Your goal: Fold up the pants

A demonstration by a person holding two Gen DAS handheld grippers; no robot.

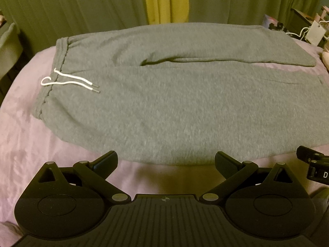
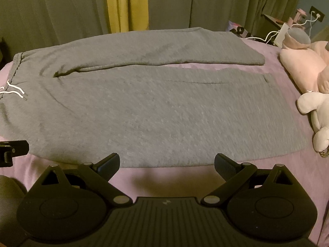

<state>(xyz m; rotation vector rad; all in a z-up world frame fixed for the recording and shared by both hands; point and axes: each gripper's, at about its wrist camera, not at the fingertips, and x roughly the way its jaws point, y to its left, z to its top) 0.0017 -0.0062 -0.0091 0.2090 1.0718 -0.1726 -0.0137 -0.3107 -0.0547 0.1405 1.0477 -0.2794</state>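
Observation:
Grey sweatpants [image 1: 164,107] lie flat on a lilac bedsheet [image 1: 24,140], waistband to the left with a white drawstring [image 1: 70,81], legs running right. They also fill the right wrist view [image 2: 160,111]. My left gripper [image 1: 166,161] is open and empty, just short of the near hem edge of the near leg. My right gripper [image 2: 167,162] is open and empty, at the same near edge further right. The right gripper's tip shows in the left wrist view [image 1: 312,162]; the left gripper's tip shows in the right wrist view [image 2: 12,150].
Green and yellow curtains [image 1: 164,0] hang behind the bed. A pink plush [image 2: 304,65] and a white plush [image 2: 316,115] lie at the right beside the leg cuffs. A nightstand with cables and small items [image 2: 287,30] stands at the far right.

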